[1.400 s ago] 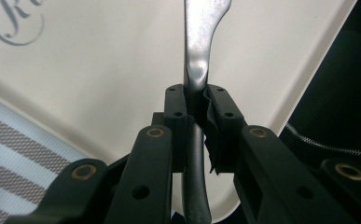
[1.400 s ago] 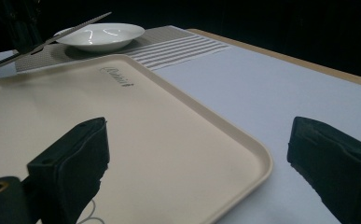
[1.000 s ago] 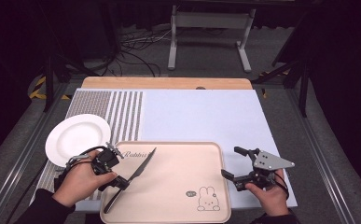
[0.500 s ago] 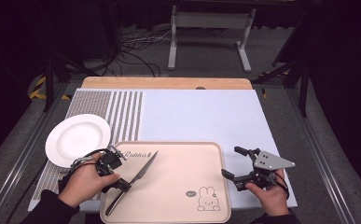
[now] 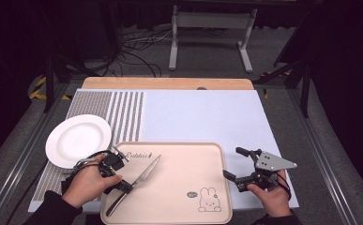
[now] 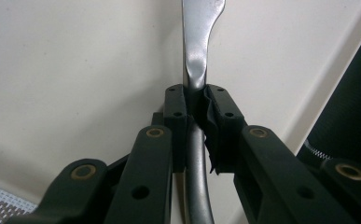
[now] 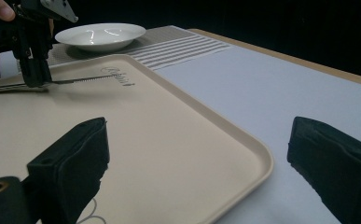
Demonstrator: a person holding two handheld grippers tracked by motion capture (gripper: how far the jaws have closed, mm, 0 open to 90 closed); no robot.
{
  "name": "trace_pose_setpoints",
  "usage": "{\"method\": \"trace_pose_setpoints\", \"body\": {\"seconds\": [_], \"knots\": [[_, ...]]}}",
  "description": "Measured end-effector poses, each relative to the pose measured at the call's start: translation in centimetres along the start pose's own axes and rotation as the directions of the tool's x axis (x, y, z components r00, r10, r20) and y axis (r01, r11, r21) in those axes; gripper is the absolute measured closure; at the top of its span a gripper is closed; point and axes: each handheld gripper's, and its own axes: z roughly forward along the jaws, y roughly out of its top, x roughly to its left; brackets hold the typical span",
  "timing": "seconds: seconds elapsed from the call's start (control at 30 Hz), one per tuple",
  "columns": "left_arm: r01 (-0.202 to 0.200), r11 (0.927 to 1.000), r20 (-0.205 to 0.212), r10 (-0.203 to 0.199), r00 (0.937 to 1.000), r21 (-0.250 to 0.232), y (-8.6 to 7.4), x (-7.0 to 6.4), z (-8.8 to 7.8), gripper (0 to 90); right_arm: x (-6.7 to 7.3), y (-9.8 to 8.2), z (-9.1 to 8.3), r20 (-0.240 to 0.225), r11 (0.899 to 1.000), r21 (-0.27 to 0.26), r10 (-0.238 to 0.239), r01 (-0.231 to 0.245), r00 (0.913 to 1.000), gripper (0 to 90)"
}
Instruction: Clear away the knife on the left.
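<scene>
The slim silver metal table knife [image 5: 139, 180] lies flat on the left part of the beige plastic tray [image 5: 179, 152]; its serrated blade points up and away, its handle toward the tray's near-left corner.

one knife [image 5: 144, 175], one tray [image 5: 179, 154], one plate [image 5: 78, 139], two tools [image 5: 125, 187] [image 5: 233, 164]

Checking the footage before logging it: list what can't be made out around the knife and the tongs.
- Knife tip: cut off by the top edge, left gripper view.
- Knife handle middle: covered by the left tongs, high view.
- Tray lettering: too small to read, high view.
- Right tongs: nothing between them; lower tray corner cut off, right gripper view.
</scene>
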Motion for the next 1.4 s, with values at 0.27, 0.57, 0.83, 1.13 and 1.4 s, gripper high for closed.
{"method": "trace_pose_setpoints", "body": {"seconds": [0.27, 0.57, 0.83, 1.13, 1.4], "knots": [[0.000, 0.9999, -0.033, 0.000, 0.9995, 0.016, 0.0, 0.1, 0.4, 79.9, 0.0, -0.1, 0.0, -0.002, 1.000, 0.004, 0.000, 0.000, 1.0000, 6.3], [0.007, 0.9998, -0.034, -0.006, 0.9994, 0.016, 0.0, 0.2, 0.5, 79.8, 0.0, -0.1, 0.1, -0.008, 1.000, 0.009, 0.004, -0.003, 1.0000, 6.4], [0.003, 0.9999, -0.039, -0.003, 0.9992, 0.017, 0.0, 0.1, 0.5, 79.9, 0.0, -0.2, 0.1, -0.016, 1.000, 0.012, 0.005, -0.004, 0.9999, 6.6], [-0.005, 1.0000, -0.050, 0.005, 0.9987, 0.004, -0.1, 0.1, 0.4, 76.6, 0.0, -0.2, 0.2, -0.027, 1.000, 0.014, 0.008, -0.008, 0.9996, 6.6], [-0.069, 0.9939, -0.115, 0.059, 0.9916, -0.086, 0.3, -1.1, -0.5, 34.3, 0.0, -0.3, 0.3, -0.031, 1.000, 0.017, 0.011, -0.010, 0.9995, 6.6]]}}
